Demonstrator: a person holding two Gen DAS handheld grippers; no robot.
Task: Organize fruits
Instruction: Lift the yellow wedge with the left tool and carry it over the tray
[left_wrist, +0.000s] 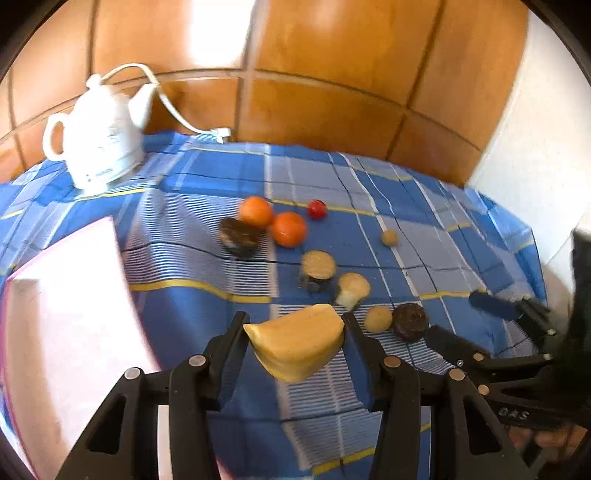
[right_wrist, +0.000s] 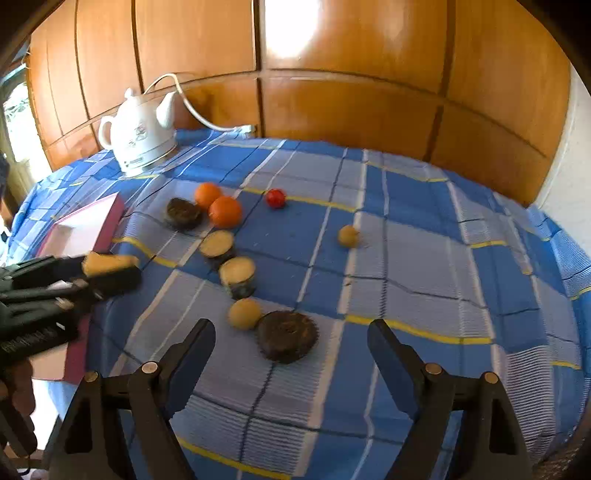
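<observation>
Your left gripper (left_wrist: 295, 332) has its fingers closed on a pale yellow wedge of fruit (left_wrist: 297, 339), pressing it from both sides and holding it clear of the blue checked tablecloth (left_wrist: 207, 173), near the corner of the white box (left_wrist: 66, 306) with the pink rim. In the right wrist view the same wedge (right_wrist: 109, 263) sits between the dark fingers at the left edge, above the box (right_wrist: 86, 225). Your right gripper (right_wrist: 291, 332) has its fingers spread wide with nothing gripped; a dark round fruit (right_wrist: 288, 341) lies on the cloth between them and no pad touches it. Just beside that fruit, touching or nearly so, is a small tan ball (right_wrist: 244, 314). Farther back lie two cut pieces with pale faces (right_wrist: 238, 277) (right_wrist: 217, 248), then two oranges (right_wrist: 225, 211) (right_wrist: 207, 195) close together with another dark fruit (right_wrist: 183, 213) beside them. A small red fruit (right_wrist: 276, 198) and a second tan ball (right_wrist: 348, 236) lie apart to the right. A white kettle (right_wrist: 138, 134) with its cord stands at the far left corner of the table, before the wooden panelling (right_wrist: 369, 103).
</observation>
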